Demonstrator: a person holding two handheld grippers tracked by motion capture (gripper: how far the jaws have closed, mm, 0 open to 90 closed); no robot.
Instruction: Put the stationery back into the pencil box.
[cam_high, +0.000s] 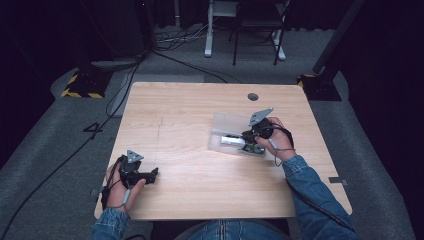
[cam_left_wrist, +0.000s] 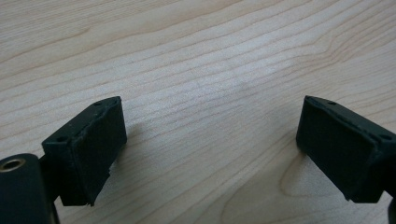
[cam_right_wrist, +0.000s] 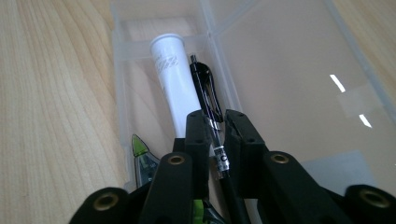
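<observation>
High view: right tongs (cam_high: 248, 136) over the clear plastic organiser tray (cam_high: 225, 122) on the pale wooden desk (cam_high: 190, 165).

Left gripper view: left tongs (cam_left_wrist: 210, 149) apart, idle.

Right gripper view: right tongs clamped on the slim black clip pen (cam_right_wrist: 208, 100) beside the white plastic tube (cam_right_wrist: 172, 79); the narrow hold risks the pen pivoting or snagging the tray divider.

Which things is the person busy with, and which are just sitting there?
Busy with:
- right gripper, shut on the black pen
- clear plastic box

Just sitting there:
- white tube
- green thing
- left gripper, open over the table
</observation>
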